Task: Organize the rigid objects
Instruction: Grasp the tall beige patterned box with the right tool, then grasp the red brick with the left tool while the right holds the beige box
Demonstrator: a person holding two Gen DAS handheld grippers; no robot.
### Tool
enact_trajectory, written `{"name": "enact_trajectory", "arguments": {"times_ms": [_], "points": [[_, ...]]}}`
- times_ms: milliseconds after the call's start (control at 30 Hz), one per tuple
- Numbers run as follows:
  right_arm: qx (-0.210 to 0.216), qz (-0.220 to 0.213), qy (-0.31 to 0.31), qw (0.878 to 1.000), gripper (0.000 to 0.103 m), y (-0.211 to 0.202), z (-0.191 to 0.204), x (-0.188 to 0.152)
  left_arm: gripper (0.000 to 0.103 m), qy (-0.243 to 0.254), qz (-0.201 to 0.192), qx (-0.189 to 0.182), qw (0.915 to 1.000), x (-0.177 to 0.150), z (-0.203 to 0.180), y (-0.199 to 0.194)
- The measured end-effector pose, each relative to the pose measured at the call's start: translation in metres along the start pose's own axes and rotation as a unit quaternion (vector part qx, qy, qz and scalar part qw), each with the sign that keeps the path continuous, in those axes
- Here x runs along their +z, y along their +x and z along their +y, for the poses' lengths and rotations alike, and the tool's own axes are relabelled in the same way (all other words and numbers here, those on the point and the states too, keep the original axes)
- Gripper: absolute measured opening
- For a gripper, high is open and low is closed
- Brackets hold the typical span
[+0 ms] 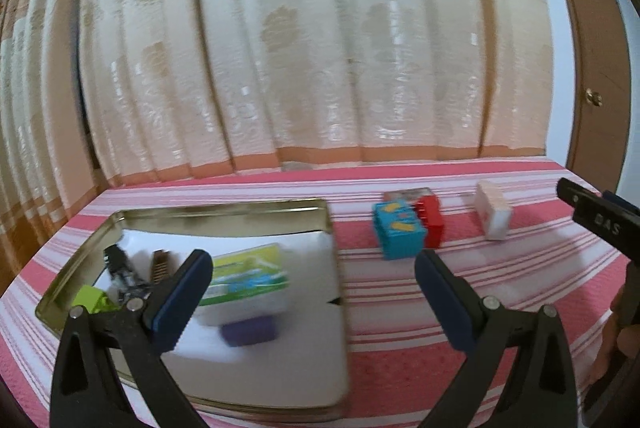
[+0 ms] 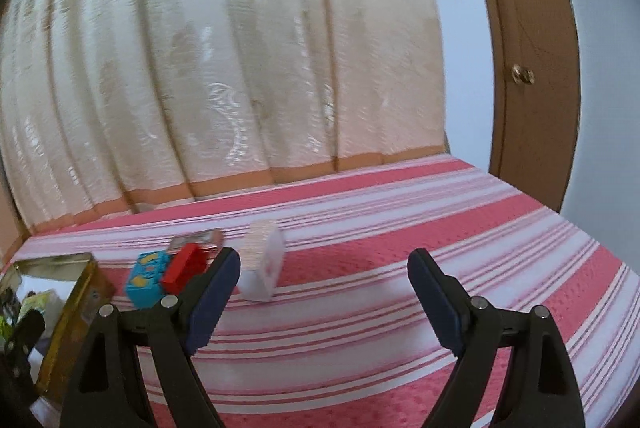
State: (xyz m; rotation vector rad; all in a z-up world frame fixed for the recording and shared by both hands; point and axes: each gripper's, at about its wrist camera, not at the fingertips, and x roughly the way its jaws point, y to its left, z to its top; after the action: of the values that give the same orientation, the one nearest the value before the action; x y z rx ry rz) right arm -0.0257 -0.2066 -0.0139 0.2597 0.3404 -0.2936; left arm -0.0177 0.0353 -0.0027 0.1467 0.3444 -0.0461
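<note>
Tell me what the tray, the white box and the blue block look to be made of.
Tray: metal, probably tin, with a shiny gold rim that mirrors its contents. White box: likely matte cardboard, with flat printed faces and sharp folded edges. Blue block: seemingly glossy plastic or painted wood; blur leaves it open.

A: Can you read any writing here?
B: Only the letters "DAS", on the black right gripper [image 1: 600, 218] at the edge of the left wrist view.
A: And the boxes?
B: Their print is too blurred to read.

Striped bed [image 1: 480, 308]: tin [image 1: 224, 216], boxes [image 1: 400, 232].
</note>
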Motion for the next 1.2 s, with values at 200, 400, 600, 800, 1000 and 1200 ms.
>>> {"name": "enact_trajectory", "arguments": {"times_ms": [200, 400, 600, 800, 1000, 1200], "points": [[0.009, 0.022, 0.006, 1.0, 0.088, 0.012, -0.003, 0.001, 0.102, 0.019, -0.002, -0.02, 0.9996, 0.003, -0.032, -0.001], [0.038, 0.03, -0.034, 0.998, 0.088, 0.031, 0.022, 0.008, 0.102, 0.031, 0.011, -0.028, 0.9991, 0.006, -0.053, 0.006], [0.065, 0.083, -0.04, 0.994, 0.084, 0.071, 0.038, 0.016, 0.102, 0.028, 0.03, -0.026, 0.9988, 0.008, -0.057, 0.015], [0.089, 0.162, -0.042, 0.982, 0.063, 0.109, 0.047, 0.016, 0.1, 0.012, 0.06, -0.025, 0.9978, 0.011, -0.062, 0.032], [0.11, 0.215, -0.029, 0.97, 0.047, 0.131, 0.045, 0.006, 0.097, 0.012, 0.068, -0.028, 0.9972, 0.015, -0.074, 0.043], [0.12, 0.22, -0.029, 0.968, 0.028, 0.136, 0.038, 0.003, 0.094, 0.001, 0.072, -0.029, 0.997, 0.022, -0.077, 0.054]]}}
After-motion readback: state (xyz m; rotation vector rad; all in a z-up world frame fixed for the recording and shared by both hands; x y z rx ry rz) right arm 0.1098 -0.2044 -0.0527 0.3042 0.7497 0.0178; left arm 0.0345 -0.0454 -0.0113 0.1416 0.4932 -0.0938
